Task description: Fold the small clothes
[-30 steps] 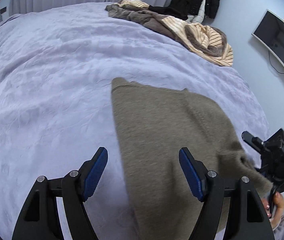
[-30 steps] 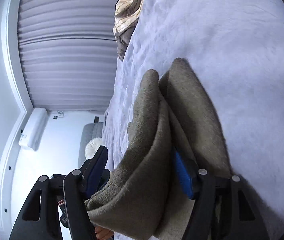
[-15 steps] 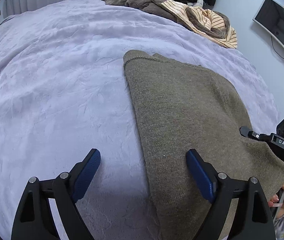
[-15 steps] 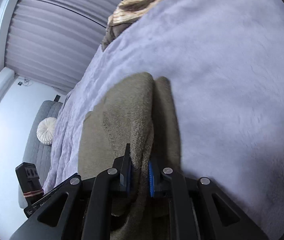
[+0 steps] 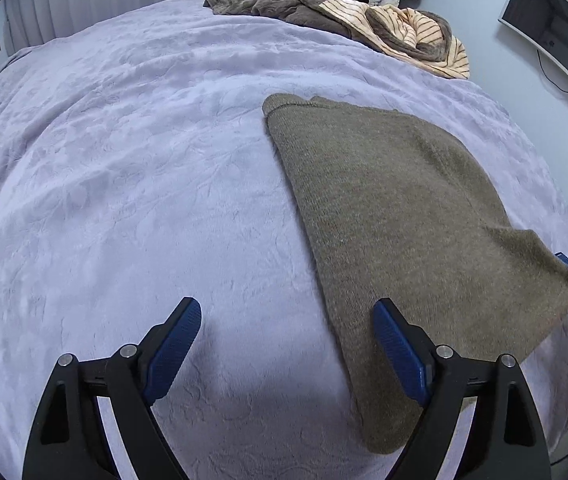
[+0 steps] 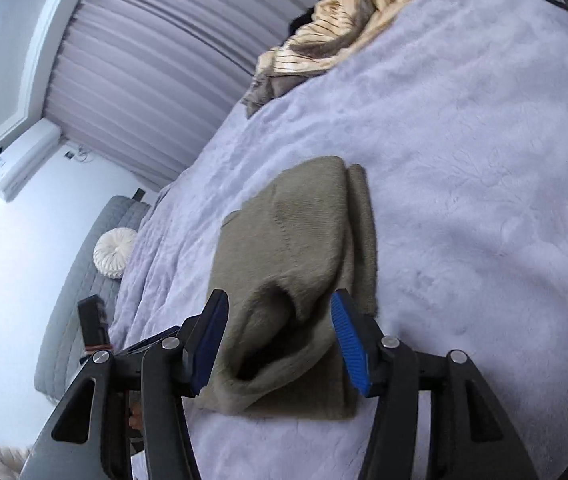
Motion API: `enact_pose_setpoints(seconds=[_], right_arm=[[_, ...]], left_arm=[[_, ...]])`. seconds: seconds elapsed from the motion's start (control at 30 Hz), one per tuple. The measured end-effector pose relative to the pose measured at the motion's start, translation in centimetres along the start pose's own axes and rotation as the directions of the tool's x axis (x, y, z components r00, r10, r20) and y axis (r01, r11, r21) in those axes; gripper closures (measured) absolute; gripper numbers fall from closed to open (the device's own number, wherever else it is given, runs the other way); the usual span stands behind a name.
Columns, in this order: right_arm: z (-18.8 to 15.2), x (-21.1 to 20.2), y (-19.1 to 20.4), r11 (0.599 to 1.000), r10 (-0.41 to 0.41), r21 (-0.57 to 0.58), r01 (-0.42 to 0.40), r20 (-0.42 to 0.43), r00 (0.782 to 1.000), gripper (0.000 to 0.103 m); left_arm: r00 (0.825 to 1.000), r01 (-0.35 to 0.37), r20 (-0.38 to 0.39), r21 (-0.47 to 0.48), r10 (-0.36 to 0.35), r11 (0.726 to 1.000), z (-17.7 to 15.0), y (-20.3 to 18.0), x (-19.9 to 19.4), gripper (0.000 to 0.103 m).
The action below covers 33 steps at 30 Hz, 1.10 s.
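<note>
Olive knit garment (image 5: pixel 396 216) lies folded lengthwise on the lilac bedspread (image 5: pixel 124 184); right gripper (image 6: pixel 280 336) has just been opening, jaws apart around its near end, left gripper (image 5: pixel 284 340) wide and empty. Next probably a crosswise fold, needing fresh corner grips

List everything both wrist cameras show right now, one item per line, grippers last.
knit garment: one, olive-brown, folded, on the bedspread's near right.
bedspread: one, lilac, covers the bed.
clothes pile: one heap, striped cream, brown and black, far edge.
curtain: one, pale grey, pleated, behind the bed.
screen: one, dark, on the right wall.
round cushion: one, white, on a grey seat.
left gripper: blue pads, open, straddling the garment's near edge.
right gripper: blue pads, just reopened, garment corner loose between them.
</note>
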State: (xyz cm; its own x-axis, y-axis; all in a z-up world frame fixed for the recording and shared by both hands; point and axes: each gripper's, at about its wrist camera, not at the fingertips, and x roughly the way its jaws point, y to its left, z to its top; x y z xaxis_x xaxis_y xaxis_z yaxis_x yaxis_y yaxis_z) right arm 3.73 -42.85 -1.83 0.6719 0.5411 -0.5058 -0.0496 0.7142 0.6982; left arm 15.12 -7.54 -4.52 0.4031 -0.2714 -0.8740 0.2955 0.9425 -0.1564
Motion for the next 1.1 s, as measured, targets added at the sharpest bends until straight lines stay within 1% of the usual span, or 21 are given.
enact_pose_setpoints(seconds=[0.07,0.1,0.13,0.17,0.23,0.3,0.33,0.37,0.47,0.53,0.6,0.67,0.7,0.73,0.77,0.8,0.9,0.93,0.97,1.0,1.1], right_arm=[[-0.3,0.9,1.8,0.993,-0.052,-0.104,0.046,-0.055,0.997,0.045],[-0.4,1.6,2.7,0.986,-0.087,-0.150,0.074,-0.079,0.993,0.048],[-0.6,2.1,3.2,0.978,-0.123,-0.181,0.103,-0.099,0.987,0.067],[-0.8,2.5,3.6,0.969,-0.167,-0.205,0.141,-0.115,0.979,0.092],[-1.4,2.8,3.1,0.955,-0.234,-0.215,0.205,-0.118,0.965,0.093],[-2.6,3.1,1.0,0.955,-0.274,-0.164,0.249,-0.153,0.950,0.094],[-3.3,3.3,-0.3,0.955,-0.287,-0.132,0.267,-0.175,0.942,0.095],[-4.3,3.5,-1.5,0.957,-0.288,-0.102,0.272,-0.194,0.938,0.096],[-5.1,2.4,-2.8,0.973,-0.232,-0.034,0.229,-0.165,0.959,0.096],[-4.6,1.5,-2.7,0.974,-0.228,-0.023,0.227,-0.148,0.962,0.096],[-3.6,0.6,-2.4,0.972,-0.237,-0.026,0.235,-0.099,0.967,0.089],[-2.1,-0.2,-2.0,0.972,-0.234,-0.026,0.233,-0.031,0.972,0.081],[-1.0,0.0,-2.1,0.975,-0.222,-0.008,0.222,-0.016,0.975,0.065],[-0.1,0.4,-2.3,0.979,-0.205,0.015,0.205,-0.017,0.979,0.046],[0.8,1.1,-2.5,0.982,-0.184,0.036,0.185,-0.023,0.983,0.043],[1.8,2.1,-2.9,0.985,-0.164,0.053,0.165,-0.034,0.986,0.043],[4.2,5.6,-4.6,0.974,-0.192,0.109,0.200,-0.079,0.978,0.048],[4.6,6.6,-4.9,0.973,-0.186,0.118,0.197,-0.094,0.978,0.058],[5.0,7.6,-5.1,0.974,-0.183,0.114,0.196,-0.115,0.976,0.078],[5.2,8.4,-4.9,0.974,-0.188,0.098,0.202,-0.137,0.973,0.085],[5.4,8.3,-2.8,0.962,-0.271,-0.019,0.271,-0.113,0.956,0.088]], left_arm=[[1.000,0.011,-0.003,-0.011,-0.011,1.000,-0.2,-0.4,-0.1,0.014],[1.000,0.025,-0.001,-0.014,-0.025,1.000,-0.3,-0.8,-0.3,0.014],[0.999,0.033,0.002,-0.011,-0.033,0.999,-0.5,-1.1,-0.4,0.014],[0.999,0.033,0.000,0.000,-0.033,0.999,-0.8,-1.6,-0.4,0.014],[1.000,0.008,-0.015,0.051,-0.007,0.999,-1.7,-2.7,0.3,0.014],[1.000,-0.003,-0.029,0.081,0.005,0.997,-3.0,-3.3,1.2,0.013],[0.999,-0.005,-0.036,0.084,0.008,0.996,-3.4,-3.3,1.6,0.004],[0.999,-0.014,-0.040,0.078,0.017,0.997,-3.8,-3.2,1.9,0.002],[0.999,0.007,-0.045,0.061,-0.004,0.998,-4.1,-2.7,1.4,0.002],[0.999,0.001,-0.036,0.074,0.001,0.997,-3.4,-2.4,0.7,0.002],[1.000,-0.019,0.019,0.078,0.017,0.997,-2.3,-1.9,-0.3,0.002],[0.998,-0.028,0.062,0.047,0.025,0.999,-0.9,-1.2,-0.6,0.002],[0.997,-0.033,0.068,0.025,0.031,0.999,-0.2,-0.7,-0.5,0.002],[0.997,-0.039,0.072,-0.008,0.039,0.999,0.8,-0.3,-0.2,0.002],[0.996,-0.042,0.078,-0.032,0.045,0.999,1.5,0.1,0.1,0.002],[0.995,-0.051,0.087,-0.051,0.055,0.997,2.1,0.4,0.4,0.002],[0.992,-0.065,0.100,-0.079,0.073,0.995,3.5,0.8,1.1,0.002],[0.992,-0.059,0.102,-0.082,0.068,0.995,3.9,0.8,1.3,0.002],[0.993,-0.053,0.104,-0.080,0.061,0.995,4.2,0.6,1.4,0.002],[0.993,-0.050,0.106,-0.074,0.058,0.996,4.4,0.4,1.6,0.002],[0.993,-0.043,0.103,-0.052,0.048,0.998,4.8,-0.4,2.6,0.002]])
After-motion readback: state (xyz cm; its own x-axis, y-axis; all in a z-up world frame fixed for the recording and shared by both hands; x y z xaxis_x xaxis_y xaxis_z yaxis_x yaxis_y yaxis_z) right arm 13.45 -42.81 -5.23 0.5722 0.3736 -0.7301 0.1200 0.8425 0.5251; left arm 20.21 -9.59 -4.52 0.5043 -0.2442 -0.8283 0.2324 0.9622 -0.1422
